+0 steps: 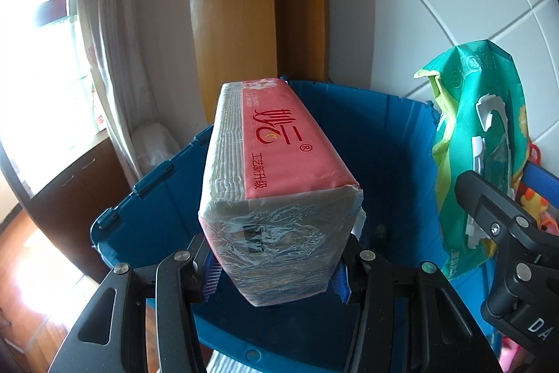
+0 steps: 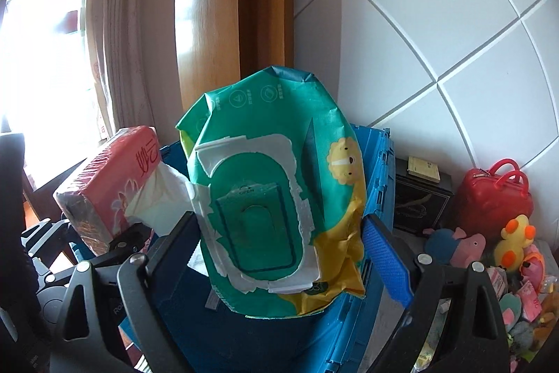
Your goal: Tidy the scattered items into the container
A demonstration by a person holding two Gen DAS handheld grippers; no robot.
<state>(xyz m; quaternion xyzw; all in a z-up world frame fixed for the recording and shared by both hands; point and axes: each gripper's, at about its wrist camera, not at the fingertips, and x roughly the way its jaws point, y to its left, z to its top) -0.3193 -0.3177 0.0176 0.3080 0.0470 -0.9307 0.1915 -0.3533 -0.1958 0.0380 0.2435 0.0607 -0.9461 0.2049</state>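
From the left wrist, the left gripper (image 1: pixel 276 271) is clenched on the near end of a pink tissue pack (image 1: pixel 276 170), blue pads pressing its two sides. The pack juts forward over the open blue crate (image 1: pixel 394 142), the container for this tidy-up. Gripped at one end, its length points into the crate, which I judge suits a drop inside. At the right edge a green wipes pack (image 1: pixel 485 142) hangs over the crate's right side, with part of the other gripper in front of it.

From the right wrist, the right gripper (image 2: pixel 279 254) stands wide around the green wipes pack (image 2: pixel 272 191). The left finger lies against the pack's edge and the blue pad on the right touches its crumpled yellow corner, so it reads as grasping the pack across its width, label side toward the camera. The pack sits over the blue crate (image 2: pixel 375 170). The pink tissue pack (image 2: pixel 111 177) is just to its left, a white tissue (image 2: pixel 164 194) trailing from it. On the counter (image 2: pixel 401 313) to the right, well apart, lie a red toy case (image 2: pixel 492 191), a yellow duck toy (image 2: pixel 513 243) and other small toys, not yet tidied
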